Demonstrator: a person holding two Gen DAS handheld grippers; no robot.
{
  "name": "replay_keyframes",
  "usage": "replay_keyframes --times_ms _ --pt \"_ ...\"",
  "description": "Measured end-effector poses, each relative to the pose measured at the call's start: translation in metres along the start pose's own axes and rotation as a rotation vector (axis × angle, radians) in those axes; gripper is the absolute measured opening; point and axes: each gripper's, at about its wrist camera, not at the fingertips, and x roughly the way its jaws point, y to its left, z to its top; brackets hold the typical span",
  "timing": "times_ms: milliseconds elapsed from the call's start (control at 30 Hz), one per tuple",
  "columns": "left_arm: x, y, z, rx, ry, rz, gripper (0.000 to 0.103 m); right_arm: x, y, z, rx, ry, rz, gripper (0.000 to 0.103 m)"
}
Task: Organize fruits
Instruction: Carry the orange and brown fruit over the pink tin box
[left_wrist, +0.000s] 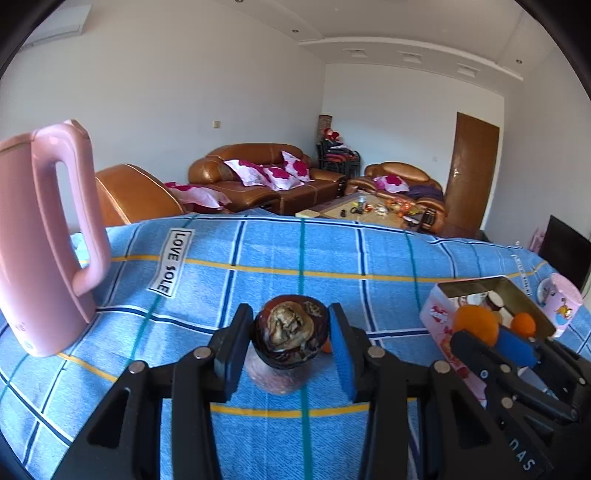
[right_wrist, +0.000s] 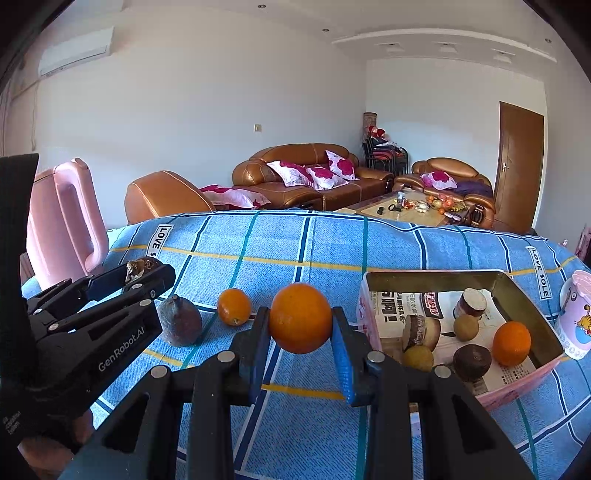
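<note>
Fruit sits in both grippers at once: the right gripper (right_wrist: 300, 332) has its blue-padded fingers (right_wrist: 341, 350) clamped on a big orange (right_wrist: 300, 318), one pad on each side, and the orange hangs clear above the blue plaid cloth (right_wrist: 314, 251). Over on the left, the left gripper (left_wrist: 291, 341) is closed around a dark, shrivelled mangosteen (left_wrist: 291, 330), its wrinkled top facing the camera, pads pressed to both flanks and the fruit lifted off the cloth. Right under it on the cloth stands a reddish pear-shaped fruit (right_wrist: 180, 320), and just beside that lies a small orange (right_wrist: 234, 306). To the right sits the open pink tin box (right_wrist: 436, 277), lined with printed paper, holding another orange (right_wrist: 511, 343), a brown round fruit (right_wrist: 472, 362), two yellowish ones (right_wrist: 418, 357) and what look like two halved dark fruits, though those are hard to make out. A pink cartoon cup (right_wrist: 576, 317) stands just beyond the box's right side, and a tall pink kettle (left_wrist: 44, 236) stands at the far left of the cloth.
</note>
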Motion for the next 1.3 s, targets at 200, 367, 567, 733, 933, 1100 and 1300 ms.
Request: replay_keyframes --times_ms 200,367,567,733,933,1100,1300 --pt "-0.004 -0.013 -0.003 0.035 -0.012 -0.055 0.043 -0.003 -0.014 -0.004 0.018 0.013 0.013 0.034" --pt "-0.006 -0.018 -0.005 0.058 -0.022 -0.024 0.043 -0.005 -0.025 -0.006 0.025 0.02 0.022 0.034" --pt "-0.009 -0.026 -0.007 0.077 -0.024 0.019 0.044 -0.01 -0.039 -0.006 0.042 0.01 0.099 0.034" --pt "-0.008 -0.033 -0.009 0.072 -0.014 0.023 0.044 -0.01 -0.047 -0.006 0.038 0.006 0.079 0.034" --pt "-0.007 -0.041 -0.011 0.058 -0.004 0.025 0.044 -0.009 -0.057 -0.006 0.035 0.0 0.04 0.034" --pt "-0.003 -0.053 -0.012 0.053 0.01 0.021 0.044 -0.013 -0.063 -0.005 0.002 -0.021 0.001 0.034" --pt "0.001 -0.074 -0.013 0.061 0.009 0.006 0.044 -0.014 -0.074 -0.004 -0.007 -0.033 -0.038 0.034"
